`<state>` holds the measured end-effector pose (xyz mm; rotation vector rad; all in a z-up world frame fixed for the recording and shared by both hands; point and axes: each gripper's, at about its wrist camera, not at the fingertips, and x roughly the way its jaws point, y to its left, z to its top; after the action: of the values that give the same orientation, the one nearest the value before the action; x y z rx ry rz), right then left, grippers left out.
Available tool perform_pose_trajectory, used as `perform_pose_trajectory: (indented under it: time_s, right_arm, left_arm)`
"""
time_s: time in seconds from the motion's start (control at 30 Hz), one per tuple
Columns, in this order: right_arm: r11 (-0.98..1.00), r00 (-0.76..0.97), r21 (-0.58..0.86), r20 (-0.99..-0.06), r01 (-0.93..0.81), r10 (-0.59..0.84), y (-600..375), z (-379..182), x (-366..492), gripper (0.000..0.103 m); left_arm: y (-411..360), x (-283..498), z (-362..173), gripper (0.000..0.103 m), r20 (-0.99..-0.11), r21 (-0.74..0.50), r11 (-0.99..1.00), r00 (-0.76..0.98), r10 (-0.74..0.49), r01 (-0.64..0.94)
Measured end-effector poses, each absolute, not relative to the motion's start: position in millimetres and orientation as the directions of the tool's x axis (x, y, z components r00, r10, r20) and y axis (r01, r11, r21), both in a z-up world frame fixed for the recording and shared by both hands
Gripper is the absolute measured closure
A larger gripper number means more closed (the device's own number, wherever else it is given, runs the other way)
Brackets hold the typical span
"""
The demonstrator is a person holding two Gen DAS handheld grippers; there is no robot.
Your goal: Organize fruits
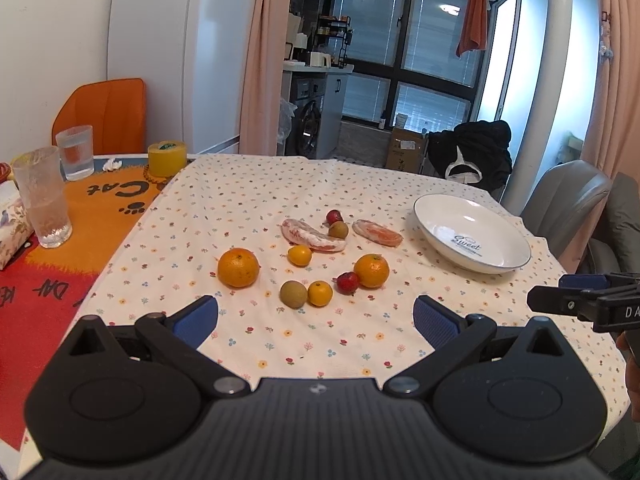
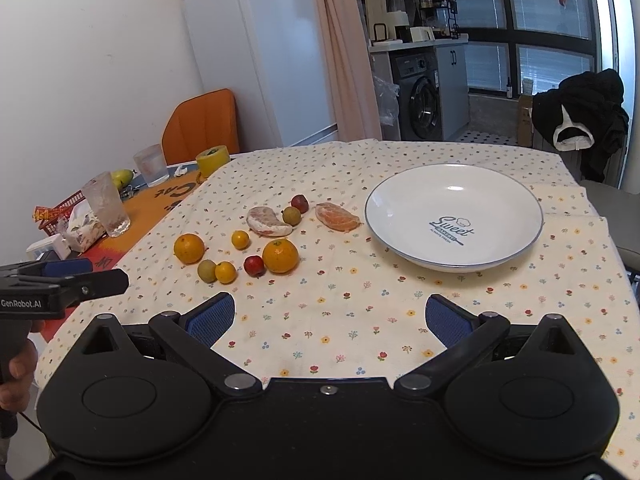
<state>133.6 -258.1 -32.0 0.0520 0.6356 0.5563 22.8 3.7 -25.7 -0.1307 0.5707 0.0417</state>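
The white plate [image 2: 454, 216], printed "Sweet", sits empty on the flowered tablecloth [image 2: 360, 312], and all the fruit lies on the cloth to its left. Nearest the plate is a peeled orange segment [image 2: 337, 217]; further from the plate lie a dark red fruit [image 2: 299, 203], a brownish-green round fruit [image 2: 291, 215] and a pale peeled wedge [image 2: 267, 222]. In front of those, away from the plate, sit a large orange [image 2: 280, 255], a red fruit [image 2: 254, 266] touching it, two small yellow-orange fruits [image 2: 225, 272] [image 2: 240, 239], a greenish fruit [image 2: 207, 270] and a second large orange [image 2: 189, 248]. The right gripper [image 2: 330, 318] hovers just before the plate, jaws wide and empty. The left gripper [image 1: 316, 316] hangs before the fruit cluster, jaws likewise spread wide, holding nothing
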Motion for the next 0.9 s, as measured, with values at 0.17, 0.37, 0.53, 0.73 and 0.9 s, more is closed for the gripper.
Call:
perform_pose_trajectory:
  time_s: [0.17, 0.37, 0.53, 0.73, 0.9]
  right_arm:
    - [0.843, 0.647, 0.213, -0.558, -0.494, 0.520, -251, -39, 142, 0.000]
    - [0.833, 0.625, 0.218, -0.572, -0.508, 0.531, -241, -47, 152, 0.000]
    - [0.828, 0.609, 0.212, -0.588, -0.519, 0.532, -231, -55, 162, 0.000]
    - [0.806, 0.590, 0.206, -0.586, -0.554, 0.555, -220, -59, 172, 0.000]
    - [0.791, 0.571, 0.194, -0.596, -0.580, 0.564, -209, -63, 181, 0.000]
  left_arm:
    - [7, 31, -36, 0.000, -0.544, -0.142, 0.988, 0.839, -0.020, -0.068]
    - [8, 40, -48, 0.000, -0.549, -0.147, 0.985, 0.835, -0.009, -0.086]
    - [11, 49, -55, 0.000, -0.559, -0.154, 0.984, 0.829, -0.009, -0.093]
    - [14, 63, -61, 0.000, -0.577, -0.162, 0.982, 0.817, -0.017, -0.095]
    - [15, 74, -65, 0.000, -0.584, -0.165, 0.982, 0.811, -0.019, -0.096]
